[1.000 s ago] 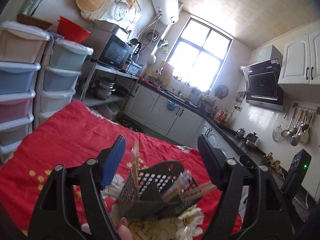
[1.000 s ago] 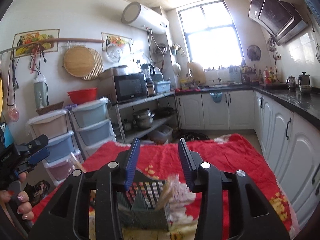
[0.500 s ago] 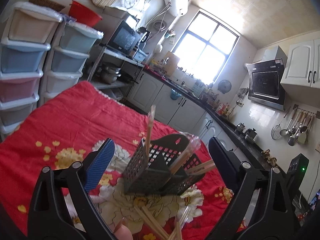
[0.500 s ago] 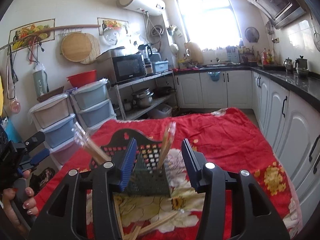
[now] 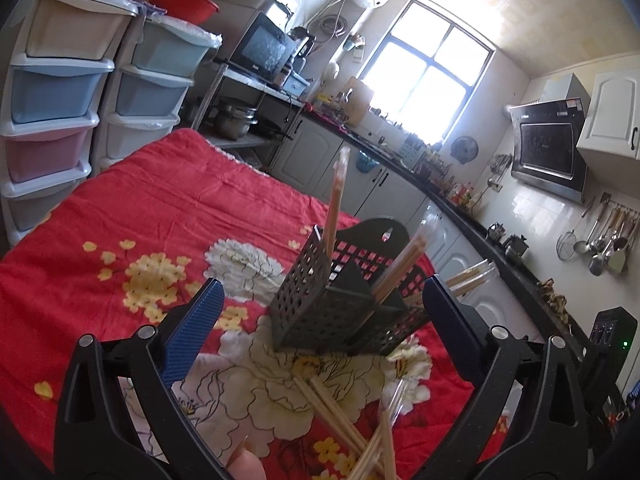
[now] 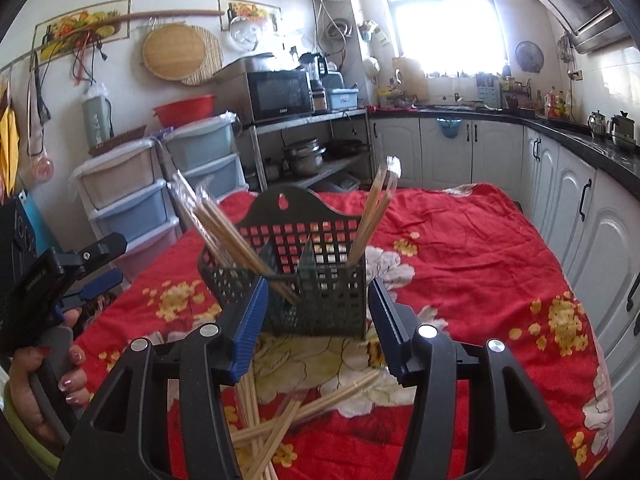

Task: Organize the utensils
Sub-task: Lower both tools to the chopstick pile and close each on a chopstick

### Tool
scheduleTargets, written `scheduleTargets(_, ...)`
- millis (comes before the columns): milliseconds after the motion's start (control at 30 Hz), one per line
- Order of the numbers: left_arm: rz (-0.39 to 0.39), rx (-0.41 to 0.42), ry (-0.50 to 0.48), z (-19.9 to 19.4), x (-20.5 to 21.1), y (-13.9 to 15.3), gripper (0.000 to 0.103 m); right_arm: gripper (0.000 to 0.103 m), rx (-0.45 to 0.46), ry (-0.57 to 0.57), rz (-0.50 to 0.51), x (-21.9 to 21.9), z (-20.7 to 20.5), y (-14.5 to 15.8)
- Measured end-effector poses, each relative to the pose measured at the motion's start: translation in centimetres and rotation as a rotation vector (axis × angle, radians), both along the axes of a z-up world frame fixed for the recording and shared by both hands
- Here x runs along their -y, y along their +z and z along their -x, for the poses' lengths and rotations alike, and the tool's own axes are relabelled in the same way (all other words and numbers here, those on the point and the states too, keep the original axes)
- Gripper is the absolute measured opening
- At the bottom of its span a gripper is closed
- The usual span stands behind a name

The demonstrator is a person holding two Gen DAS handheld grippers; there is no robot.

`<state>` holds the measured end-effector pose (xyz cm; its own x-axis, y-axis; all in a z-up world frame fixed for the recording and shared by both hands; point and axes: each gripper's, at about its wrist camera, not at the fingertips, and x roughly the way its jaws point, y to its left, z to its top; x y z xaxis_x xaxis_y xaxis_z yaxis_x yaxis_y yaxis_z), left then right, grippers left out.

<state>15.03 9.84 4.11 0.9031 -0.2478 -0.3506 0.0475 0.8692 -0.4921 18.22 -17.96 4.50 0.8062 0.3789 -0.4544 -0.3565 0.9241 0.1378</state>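
Note:
A black perforated utensil basket (image 5: 320,312) stands upright on the red flowered cloth (image 5: 160,216). Wrapped wooden chopsticks (image 5: 335,204) lean out of its compartments. Loose chopsticks (image 5: 340,420) lie crossed on the cloth in front of it. My left gripper (image 5: 322,292) hovers just short of the basket, its jaws opening wide with nothing pressed between them. In the right wrist view the basket (image 6: 320,240) sits beyond my right gripper (image 6: 318,284), whose jaws are opening and hold nothing. More loose chopsticks (image 6: 280,412) lie under its fingers. The left gripper (image 6: 92,268) and a hand show at the left edge.
Stacked plastic drawers (image 5: 60,92) stand beyond the cloth's left side, with a shelf and microwave (image 6: 280,94) next to them. White cabinets (image 6: 580,208) under a dark counter run along the right. Bare cloth lies to the right of the basket (image 6: 480,264).
Both grippers have sunk and tipped downward, bringing the basket's base and the loose chopsticks into view. The left jaws have spread much wider; the right jaws have widened somewhat.

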Motion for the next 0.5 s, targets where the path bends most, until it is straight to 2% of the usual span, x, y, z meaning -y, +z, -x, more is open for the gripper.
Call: scheduleTargets(500, 0.008, -0.086, -0.036, -0.6, 0.6, -2.5, 0.092, 0.050, -0.072, 0.043, 0.028, -0.3, 0.2, -1.9)
